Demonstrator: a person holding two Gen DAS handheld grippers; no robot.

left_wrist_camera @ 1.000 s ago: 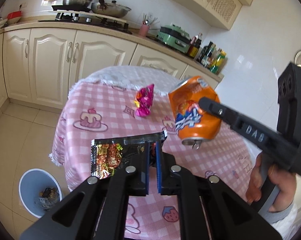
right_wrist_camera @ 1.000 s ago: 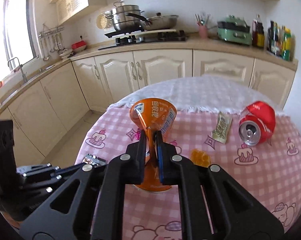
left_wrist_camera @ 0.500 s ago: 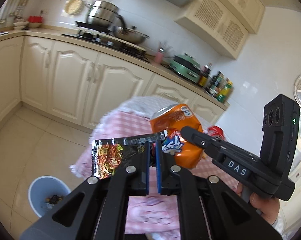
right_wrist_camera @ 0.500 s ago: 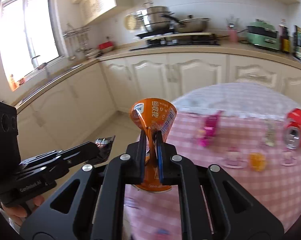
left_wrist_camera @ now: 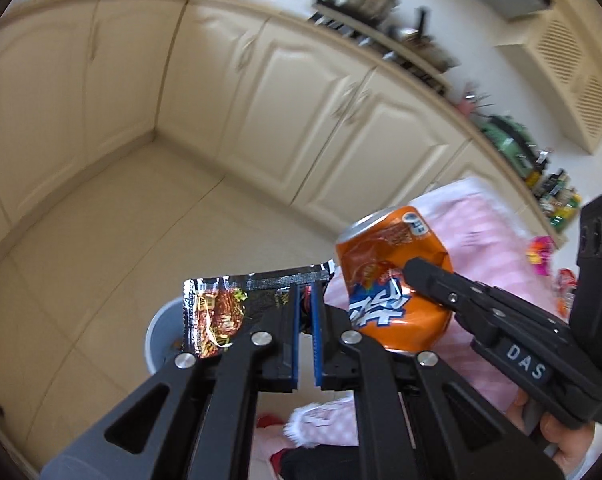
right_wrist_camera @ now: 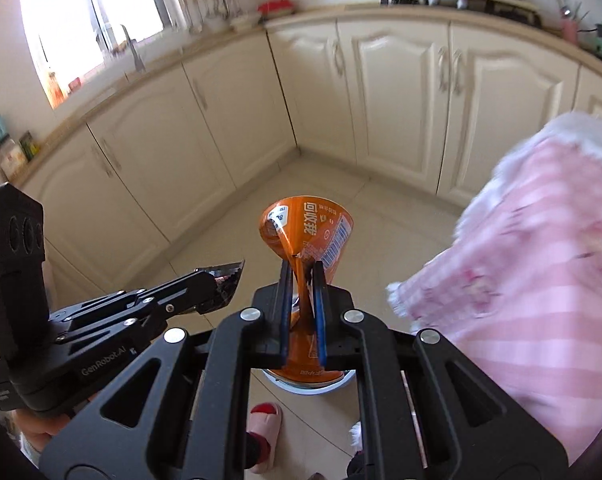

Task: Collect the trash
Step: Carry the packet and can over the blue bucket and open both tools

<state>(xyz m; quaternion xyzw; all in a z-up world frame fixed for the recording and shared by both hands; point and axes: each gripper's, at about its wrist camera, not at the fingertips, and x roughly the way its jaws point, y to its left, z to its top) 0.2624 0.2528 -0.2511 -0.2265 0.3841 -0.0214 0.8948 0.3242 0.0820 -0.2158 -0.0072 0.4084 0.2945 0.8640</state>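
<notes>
Left gripper point(left_wrist_camera: 305, 300) fingers clamp a wrapper point(left_wrist_camera: 221, 312) at frame centre; right gripper point(right_wrist_camera: 303, 280) fingers pinch a crushed can point(right_wrist_camera: 307, 232) above the bin point(left_wrist_camera: 163, 332)

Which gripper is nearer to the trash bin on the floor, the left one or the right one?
Hard to tell. The left gripper holds the snack wrapper just over the trash bin; the right gripper holds the orange can right above the bin's rim.

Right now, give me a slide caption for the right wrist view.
Right gripper clamps crushed orange can above bin; left gripper holds wrapper alongside.
</notes>
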